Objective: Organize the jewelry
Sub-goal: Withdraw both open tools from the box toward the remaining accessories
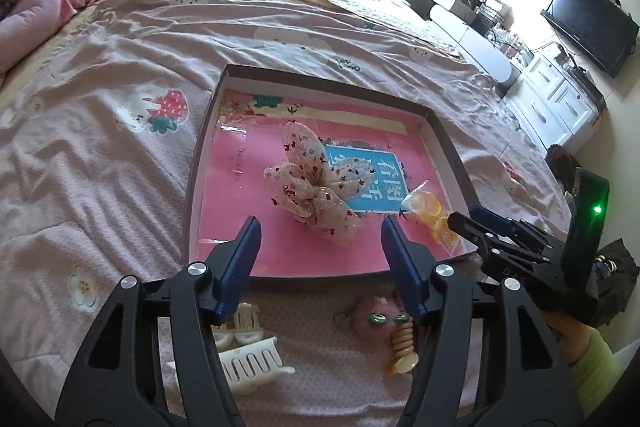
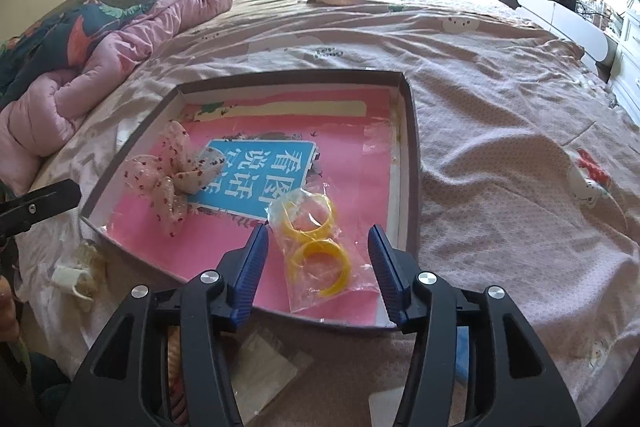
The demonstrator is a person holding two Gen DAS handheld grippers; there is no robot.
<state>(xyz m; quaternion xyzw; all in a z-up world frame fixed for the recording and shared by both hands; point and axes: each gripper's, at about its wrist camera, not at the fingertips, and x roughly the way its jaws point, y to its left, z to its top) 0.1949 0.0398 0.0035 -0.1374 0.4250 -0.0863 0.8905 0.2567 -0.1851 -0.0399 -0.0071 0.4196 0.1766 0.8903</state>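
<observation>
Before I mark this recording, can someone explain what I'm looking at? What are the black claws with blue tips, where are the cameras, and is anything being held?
Those claws are hand-held grippers, one in each of a person's hands, each carrying a camera looking along its fingers. One picture is from the left gripper, the other from the right gripper. Both stand open and hold nothing. On the bed lies a shallow cardboard box with a pink lining. Inside it are a sheer floral fabric bow and a clear bag of yellow rings. A white plastic hair claw and a beaded trinket lie outside it on the sheet.
</observation>
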